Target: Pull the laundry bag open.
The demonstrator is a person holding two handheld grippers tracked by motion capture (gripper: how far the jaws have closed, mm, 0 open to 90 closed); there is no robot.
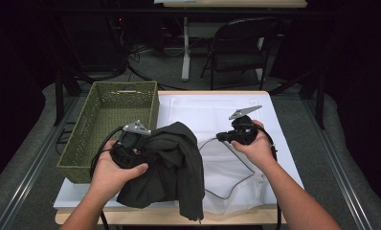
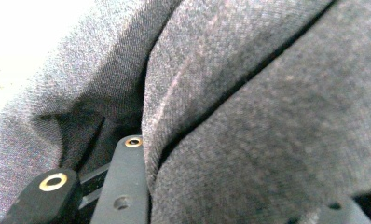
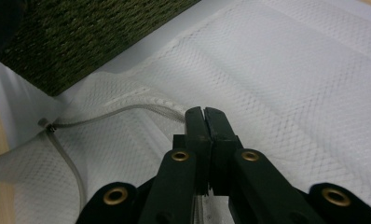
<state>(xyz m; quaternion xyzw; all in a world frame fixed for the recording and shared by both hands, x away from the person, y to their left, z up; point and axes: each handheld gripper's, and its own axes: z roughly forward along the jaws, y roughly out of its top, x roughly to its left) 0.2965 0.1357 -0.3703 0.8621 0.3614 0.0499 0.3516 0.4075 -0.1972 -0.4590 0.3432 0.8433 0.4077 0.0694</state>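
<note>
A dark grey garment (image 1: pixel 174 163) hangs bunched over the table's front left. My left gripper (image 1: pixel 146 146) is buried in it. In the left gripper view the grey cloth (image 2: pixel 249 116) is packed between the jaws, which are shut on a thick fold. A white mesh bag (image 1: pixel 227 177) lies flat on the right of the table. My right gripper (image 1: pixel 219 137) is shut on the bag's grey zip edge (image 1: pixel 205 142) and holds it a little above the table. In the right gripper view the tips (image 3: pixel 204 112) pinch the edge where the zip cord (image 3: pixel 127 109) ends.
A green woven basket (image 1: pixel 112 120) stands at the table's left, close behind the garment; its wall (image 3: pixel 81 37) is near the bag's corner. A white sheet (image 1: pixel 212 103) covers the tabletop. A chair (image 1: pixel 241 48) and desk legs stand beyond the far edge.
</note>
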